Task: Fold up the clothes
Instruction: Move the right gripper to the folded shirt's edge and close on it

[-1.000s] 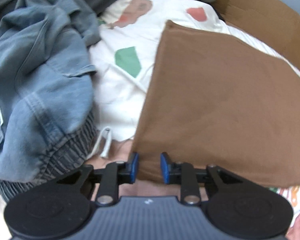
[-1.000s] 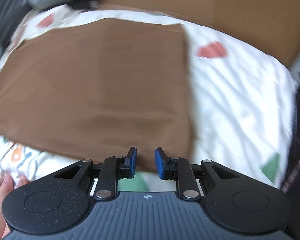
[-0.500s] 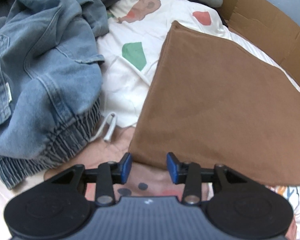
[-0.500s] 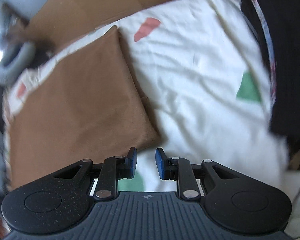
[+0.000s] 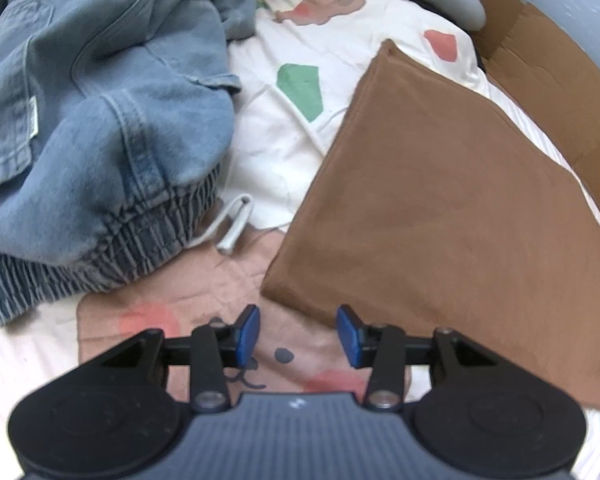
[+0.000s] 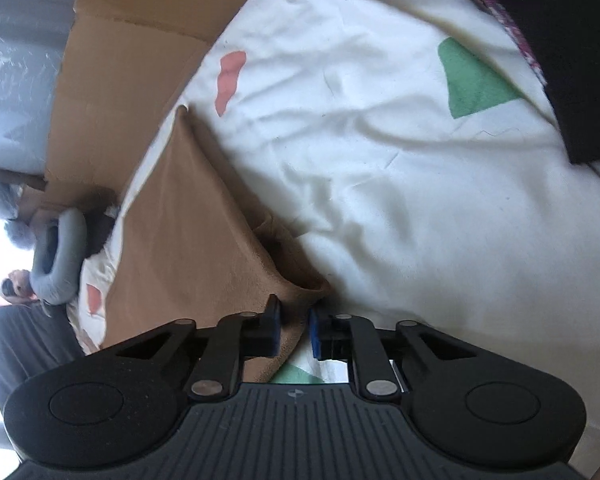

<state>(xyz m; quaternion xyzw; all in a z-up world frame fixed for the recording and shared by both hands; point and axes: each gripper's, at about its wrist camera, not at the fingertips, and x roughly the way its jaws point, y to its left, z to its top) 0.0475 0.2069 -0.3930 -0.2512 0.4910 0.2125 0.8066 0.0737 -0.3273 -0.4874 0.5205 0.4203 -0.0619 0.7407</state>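
Note:
A folded brown cloth [image 5: 440, 200] lies flat on the white printed bedsheet [image 5: 292, 148]. My left gripper [image 5: 298, 334] hovers just short of the cloth's near left corner. Its jaws are opening and nothing is between them, only the sheet's pink print below. In the right wrist view the same brown cloth [image 6: 188, 232] runs away to the left, and its near corner is bunched up between the blue pads. My right gripper [image 6: 294, 328] is closing on that corner.
A crumpled blue denim garment [image 5: 100, 120] lies left of the brown cloth, with a white drawstring [image 5: 232, 224] beside its hem. Cardboard [image 5: 548, 80] lines the far side. A grey ring-shaped cushion [image 6: 58, 248] sits at the far end. Dark fabric [image 6: 572, 40] lies at the right.
The left jaws have spread apart and drawn back off the cloth's edge. The right gripper has rolled, dropped to the cloth's near corner and closed on it.

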